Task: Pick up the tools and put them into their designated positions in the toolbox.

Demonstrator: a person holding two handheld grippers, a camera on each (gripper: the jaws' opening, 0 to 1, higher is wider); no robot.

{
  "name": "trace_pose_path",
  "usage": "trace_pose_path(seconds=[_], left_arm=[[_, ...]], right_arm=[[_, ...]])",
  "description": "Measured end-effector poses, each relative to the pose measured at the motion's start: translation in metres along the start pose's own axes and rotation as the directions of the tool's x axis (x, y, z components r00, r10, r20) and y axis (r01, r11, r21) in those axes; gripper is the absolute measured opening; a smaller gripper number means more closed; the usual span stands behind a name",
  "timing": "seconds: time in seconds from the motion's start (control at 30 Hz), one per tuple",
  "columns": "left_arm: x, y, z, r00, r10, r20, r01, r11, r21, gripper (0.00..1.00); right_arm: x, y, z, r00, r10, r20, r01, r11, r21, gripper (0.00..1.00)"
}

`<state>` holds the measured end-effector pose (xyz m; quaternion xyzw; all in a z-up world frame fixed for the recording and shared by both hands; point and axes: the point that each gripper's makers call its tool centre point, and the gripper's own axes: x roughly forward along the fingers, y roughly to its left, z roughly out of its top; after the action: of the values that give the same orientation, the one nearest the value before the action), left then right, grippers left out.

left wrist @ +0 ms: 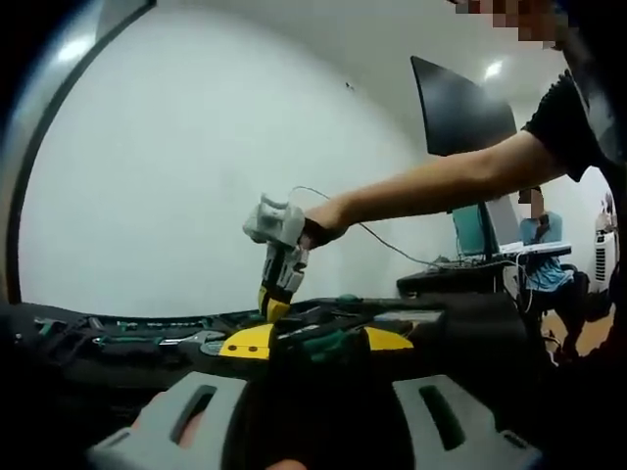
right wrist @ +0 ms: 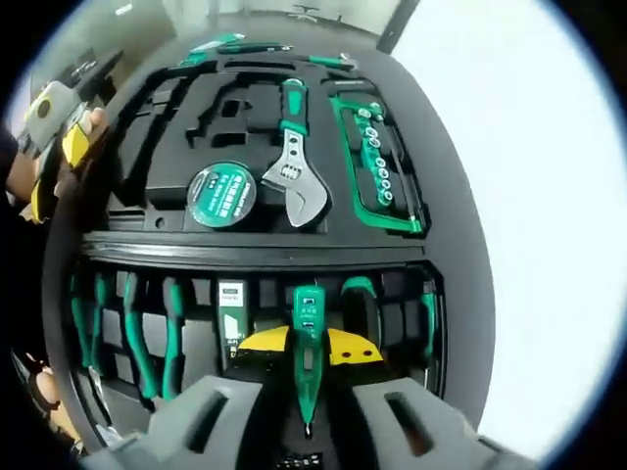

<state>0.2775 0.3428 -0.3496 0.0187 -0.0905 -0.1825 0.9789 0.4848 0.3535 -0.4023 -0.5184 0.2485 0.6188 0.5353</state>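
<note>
Right gripper view looked down into the open toolbox, where the right gripper pinched a green screwdriver-like tool between its yellow-tipped jaws, just over the row of green-handled tools in the near half. A wrench, a round tape measure and a green rack of sockets lay in their slots in the far half. Left gripper view showed a person's bare arm stretched out long from the right, with the hand pointing that gripper down at the toolbox, while the left gripper sat low and I could not tell how wide its jaws stood.
</note>
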Motion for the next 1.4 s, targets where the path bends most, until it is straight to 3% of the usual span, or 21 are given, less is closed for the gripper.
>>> trace_pose_path(seconds=[0.2, 0.33, 0.57, 0.9, 1.03, 1.23, 1.4], left_arm=[[0.0, 0.0, 0.001, 1.0, 0.001, 0.002, -0.001, 1.0, 0.002, 0.32], [0.0, 0.0, 0.001, 1.0, 0.0, 0.002, 0.0, 1.0, 0.002, 0.32], [-0.001, 0.0, 0.001, 1.0, 0.0, 0.005, 0.0, 1.0, 0.001, 0.32], [-0.001, 0.0, 0.001, 1.0, 0.001, 0.004, -0.001, 1.0, -0.001, 0.32], [0.0, 0.0, 0.0, 1.0, 0.001, 0.0, -0.001, 1.0, 0.0, 0.32], [0.0, 0.001, -0.001, 1.0, 0.0, -0.003, 0.0, 1.0, 0.0, 0.32], [0.0, 0.0, -0.001, 1.0, 0.0, -0.009, 0.0, 1.0, 0.007, 0.32]], right_arm=[[0.004, 0.001, 0.0, 1.0, 0.012, 0.021, -0.012, 1.0, 0.0, 0.11], [0.0, -0.002, 0.003, 0.998, 0.003, 0.055, -0.001, 0.999, -0.032, 0.17], [-0.023, -0.02, 0.006, 0.993, -0.031, 0.116, 0.032, 0.999, -0.01, 0.02], [-0.005, -0.015, -0.023, 1.0, 0.005, 0.027, -0.003, 0.999, -0.051, 0.0], [-0.003, -0.019, -0.022, 0.999, -0.012, 0.036, 0.014, 0.997, -0.069, 0.0], [-0.002, -0.023, -0.026, 0.999, -0.013, 0.043, 0.014, 0.999, -0.034, 0.0], [0.001, -0.025, -0.023, 0.999, -0.034, 0.021, 0.036, 0.997, -0.069, 0.0]])
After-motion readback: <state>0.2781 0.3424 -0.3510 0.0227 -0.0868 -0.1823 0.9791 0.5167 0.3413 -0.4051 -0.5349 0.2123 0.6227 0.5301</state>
